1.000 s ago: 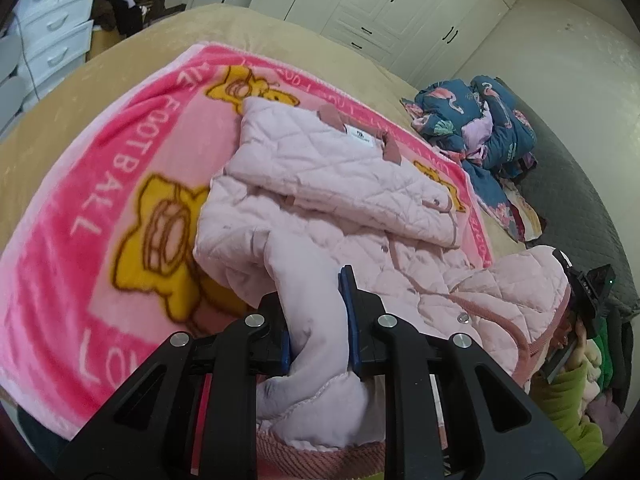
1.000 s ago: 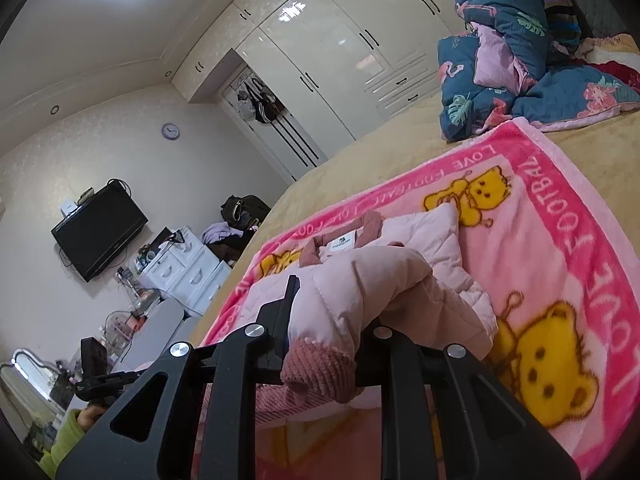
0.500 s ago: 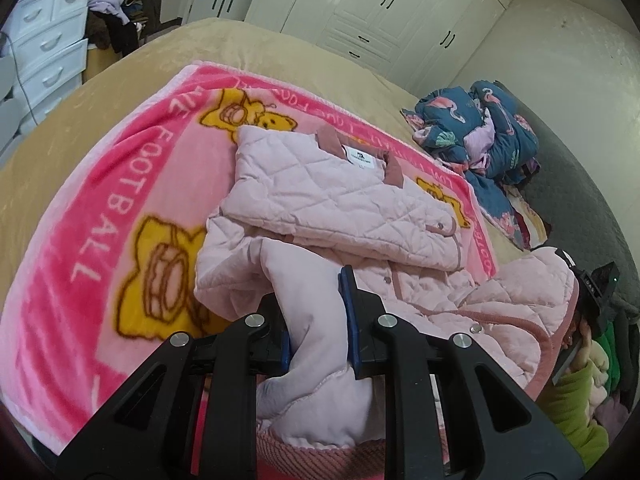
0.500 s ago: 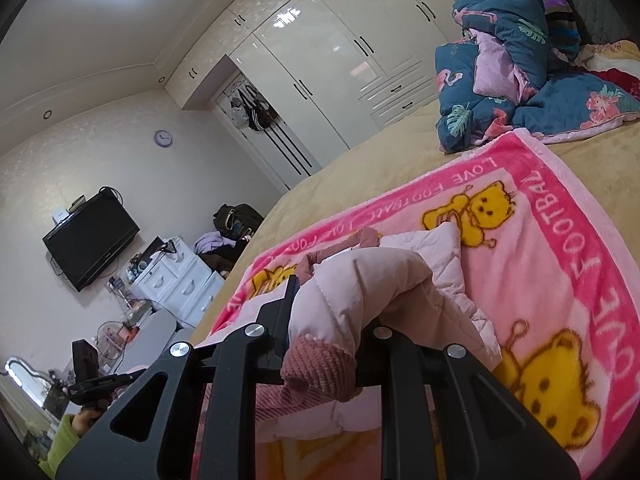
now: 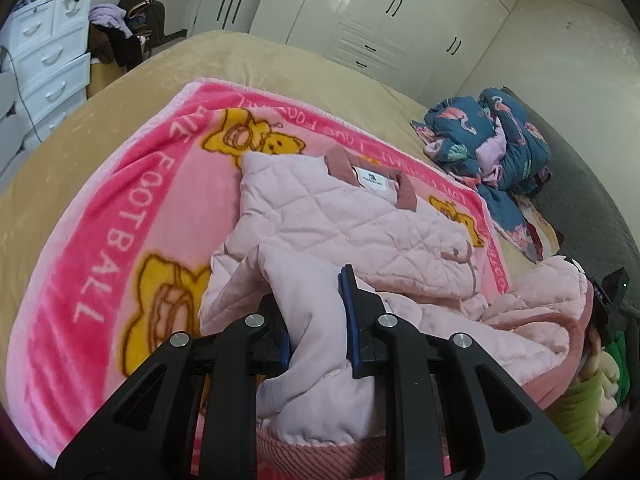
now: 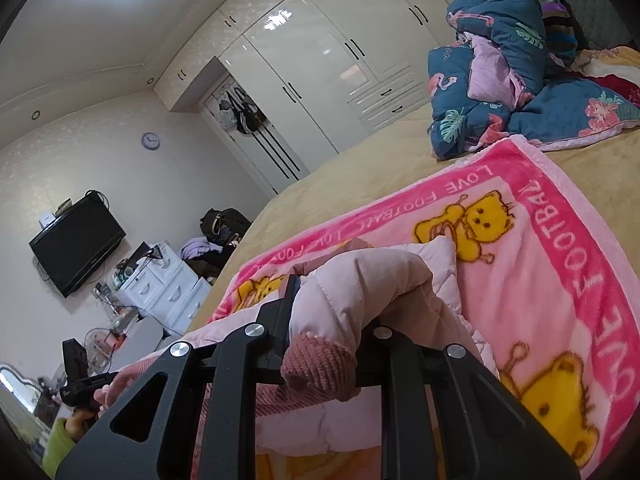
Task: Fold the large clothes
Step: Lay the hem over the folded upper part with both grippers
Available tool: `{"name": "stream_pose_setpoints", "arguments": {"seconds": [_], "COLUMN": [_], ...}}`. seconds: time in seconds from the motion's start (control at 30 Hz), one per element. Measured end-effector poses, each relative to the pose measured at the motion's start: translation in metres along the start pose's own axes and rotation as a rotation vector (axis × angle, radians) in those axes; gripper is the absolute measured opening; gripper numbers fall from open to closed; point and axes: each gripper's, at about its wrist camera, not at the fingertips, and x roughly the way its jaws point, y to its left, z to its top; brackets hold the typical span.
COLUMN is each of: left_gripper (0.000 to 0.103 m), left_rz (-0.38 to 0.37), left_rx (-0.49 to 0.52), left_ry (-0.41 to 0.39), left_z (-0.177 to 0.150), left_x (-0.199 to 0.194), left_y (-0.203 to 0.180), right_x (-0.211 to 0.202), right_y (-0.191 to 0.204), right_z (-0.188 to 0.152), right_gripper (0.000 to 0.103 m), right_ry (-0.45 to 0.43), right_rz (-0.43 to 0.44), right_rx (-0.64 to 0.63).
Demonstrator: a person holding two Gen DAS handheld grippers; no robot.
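Note:
A pale pink quilted jacket (image 5: 344, 224) lies on a pink bear-print blanket (image 5: 120, 216), collar with a white label at the far end. My left gripper (image 5: 316, 320) is shut on a bunched fold of the jacket's lower part, lifted off the blanket. In the right wrist view my right gripper (image 6: 324, 320) is shut on the jacket (image 6: 360, 280) near a ribbed dusty-pink cuff (image 6: 320, 368), which hangs over the jaws. The blanket (image 6: 540, 264) stretches away to the right. The right gripper's body (image 5: 608, 292) shows at the far right of the left wrist view.
The blanket lies on a tan bedspread (image 5: 120, 100). A crumpled blue floral quilt (image 5: 492, 132) sits at the head of the bed. White wardrobes (image 5: 380, 20), white drawers (image 5: 44, 60), a wall television (image 6: 76, 240) and a person's green sleeve (image 5: 580, 412) are around.
Both grippers have carried the jacket's lower part toward the collar end. The blanket's near edge has slid back and more of the far room shows.

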Motion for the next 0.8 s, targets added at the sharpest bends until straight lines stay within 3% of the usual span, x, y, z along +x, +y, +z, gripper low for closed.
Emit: {"name": "stream_pose_setpoints", "arguments": {"seconds": [0.47, 0.8], "left_gripper": [0.013, 0.013], "left_rz": [0.037, 0.021], "left_rx": [0.001, -0.037], "left_ry": [-0.024, -0.052], "left_z": [0.025, 0.045], "left_x": [0.035, 0.053], "left_y": [0.011, 0.023], "right_x": [0.035, 0.056], "right_y": [-0.011, -0.019], "right_z": [0.011, 0.024], "right_gripper": [0.018, 0.018], "right_ry": [-0.01, -0.014], "right_rz": [-0.055, -0.1], "right_rx": [0.028, 0.045]}}
